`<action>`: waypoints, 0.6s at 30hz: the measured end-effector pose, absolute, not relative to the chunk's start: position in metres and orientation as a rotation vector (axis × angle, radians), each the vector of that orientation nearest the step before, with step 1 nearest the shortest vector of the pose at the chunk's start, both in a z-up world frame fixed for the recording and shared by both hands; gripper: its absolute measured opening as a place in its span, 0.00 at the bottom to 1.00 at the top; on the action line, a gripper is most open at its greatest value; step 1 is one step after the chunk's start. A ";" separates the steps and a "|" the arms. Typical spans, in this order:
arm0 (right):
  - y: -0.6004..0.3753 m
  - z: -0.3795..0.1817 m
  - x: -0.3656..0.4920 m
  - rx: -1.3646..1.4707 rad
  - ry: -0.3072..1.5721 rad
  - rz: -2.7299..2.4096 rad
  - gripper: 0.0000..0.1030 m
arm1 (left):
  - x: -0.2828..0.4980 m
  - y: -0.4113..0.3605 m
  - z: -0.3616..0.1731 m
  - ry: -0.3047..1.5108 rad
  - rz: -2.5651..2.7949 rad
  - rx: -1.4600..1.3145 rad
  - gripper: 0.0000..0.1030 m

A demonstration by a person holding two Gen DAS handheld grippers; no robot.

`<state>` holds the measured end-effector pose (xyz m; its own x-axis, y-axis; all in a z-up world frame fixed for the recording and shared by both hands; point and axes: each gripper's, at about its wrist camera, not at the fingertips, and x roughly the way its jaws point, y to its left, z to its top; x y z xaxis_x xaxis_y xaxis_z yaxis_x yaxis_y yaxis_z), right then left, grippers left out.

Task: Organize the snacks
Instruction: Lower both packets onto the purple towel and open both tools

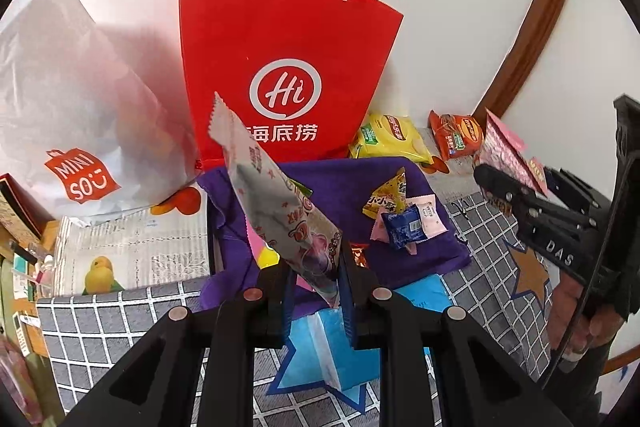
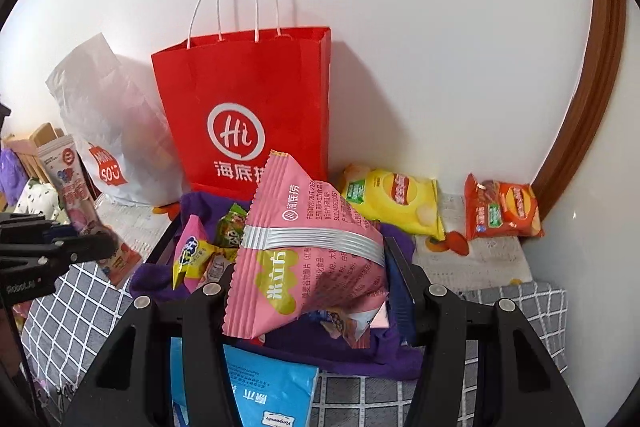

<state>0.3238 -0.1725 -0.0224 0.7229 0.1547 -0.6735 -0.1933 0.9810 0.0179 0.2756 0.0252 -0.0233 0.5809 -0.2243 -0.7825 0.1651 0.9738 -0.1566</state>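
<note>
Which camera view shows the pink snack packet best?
The right wrist view: the pink packet fills the centre, held in the right tongs, with its print readable. The left wrist view shows it only small at the right edge.

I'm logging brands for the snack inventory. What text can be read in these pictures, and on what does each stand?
"Hi" and "海底捞": red paper bag.
"MINISO": white plastic bag.
"海底捞" and "米立方": pink snack packet.
"DAS": right gripper.
Chip bags, small candy wrappers: too blurred.
</note>
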 end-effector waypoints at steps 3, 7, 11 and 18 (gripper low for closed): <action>-0.171 -0.016 0.325 -0.051 0.727 0.203 0.54 | 0.274 0.025 -0.019 0.920 -0.225 -0.065 0.18; -0.170 -0.013 0.327 -0.038 0.722 0.211 0.54 | 0.273 0.023 -0.015 0.911 -0.226 -0.054 0.18; -0.168 -0.016 0.333 -0.021 0.729 0.220 0.54 | 0.273 0.024 -0.012 0.905 -0.224 -0.050 0.18; -0.160 -0.026 0.344 -0.013 0.740 0.226 0.54 | 0.281 0.022 -0.018 0.912 -0.238 -0.056 0.18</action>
<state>0.3442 -0.1603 -0.0260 0.7150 0.1995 -0.6701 -0.2088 0.9756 0.0678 0.2814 0.0218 -0.0177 0.5874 -0.2283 -0.7764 0.1808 0.9722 -0.1491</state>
